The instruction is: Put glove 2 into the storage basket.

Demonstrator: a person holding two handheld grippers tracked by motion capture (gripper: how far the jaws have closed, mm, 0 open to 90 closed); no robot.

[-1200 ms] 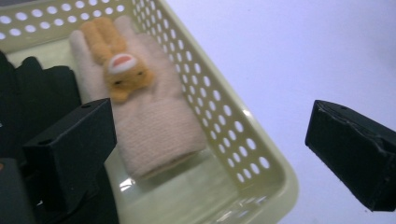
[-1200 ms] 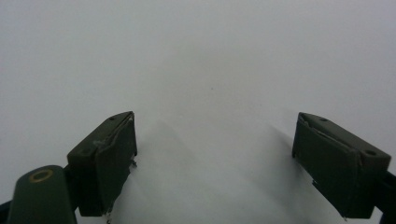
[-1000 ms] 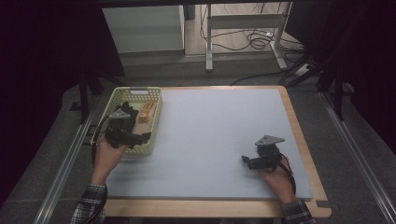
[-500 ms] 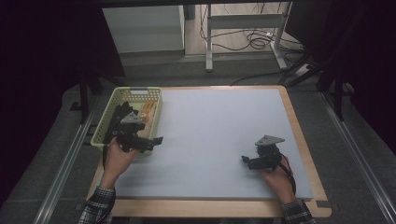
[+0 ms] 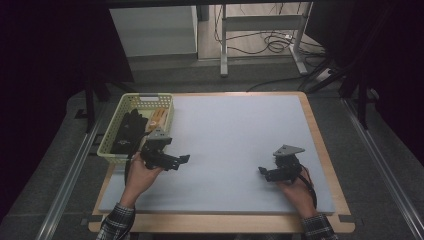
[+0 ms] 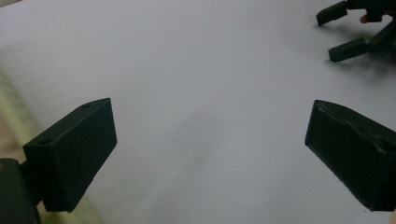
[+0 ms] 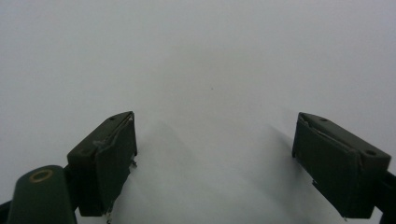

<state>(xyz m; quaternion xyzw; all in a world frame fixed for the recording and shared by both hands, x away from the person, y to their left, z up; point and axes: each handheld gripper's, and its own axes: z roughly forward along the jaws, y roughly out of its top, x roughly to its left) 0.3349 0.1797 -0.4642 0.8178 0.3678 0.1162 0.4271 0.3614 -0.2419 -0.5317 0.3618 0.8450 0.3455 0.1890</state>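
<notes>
While we hold both tools over the pale mat (image 5: 235, 140) on the desk (image 5: 327, 160), our left gripper (image 5: 182, 161) sits just beside the green basket (image 5: 112, 145), jaws spread wide with nothing between them. Our right gripper (image 5: 262, 172) rests well apart from the basket, likewise gaping and empty. Dark items (image 5: 127, 130) and an orange one (image 5: 159, 119) lie inside the basket.

A lab-like recording room is suggested: a wood-edged table covered by a pale grey mat (image 5: 240, 130) is flanked by metal rails (image 5: 65, 185), with loose black cables (image 5: 272, 45) beyond its far edge.
</notes>
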